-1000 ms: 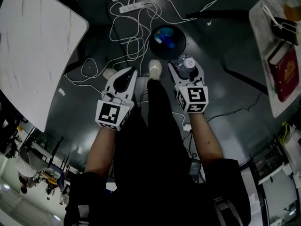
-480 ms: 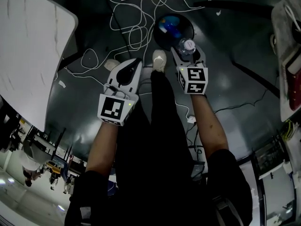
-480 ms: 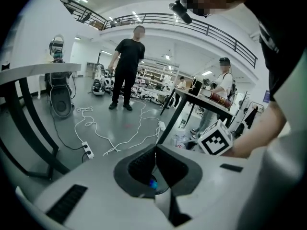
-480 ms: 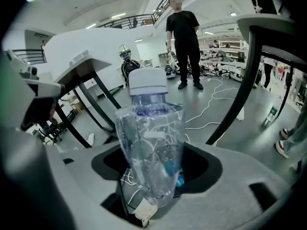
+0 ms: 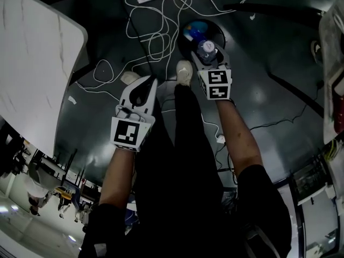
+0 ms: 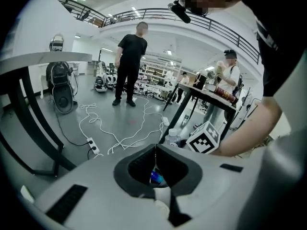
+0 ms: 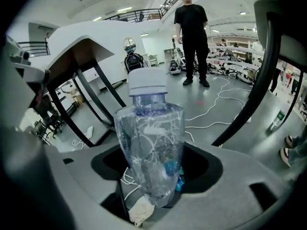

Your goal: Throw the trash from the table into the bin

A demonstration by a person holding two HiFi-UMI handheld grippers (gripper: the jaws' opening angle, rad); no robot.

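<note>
The right tongs [image 5: 207,54] are clenched on a clear plastic bottle [image 7: 151,147], which is gripped by its lower body with its white cap pointing away along the jaws. In the head view the bottle is seen directly over the round dark bin [image 5: 216,31] standing on the floor, so the task's thing is at the bin's mouth but not yet let go. The left tongs [image 6: 155,163] are closed, jaw against jaw, with nothing held between them.

The bottle is judged to be light and apparently empty or nearly so, with thin walls that would dent if squeezed hard. Its smooth, rounded surface is likely to be slippery, so the broad body is taken as the better hold, not the narrow neck or cap. No fragility is expected; a short drop into the bin should do it no harm.

Much of the bin is covered by the bottle and the right tongs, and only a blue glint is made out inside it. Whether any liquid remains in the bottle cannot be told. A small pale scrap at the bottle's base in the right gripper view cannot be identified. The white counter [image 5: 32,63] is cut off at the frame's edge, so any trash left on it is not shown.
</note>
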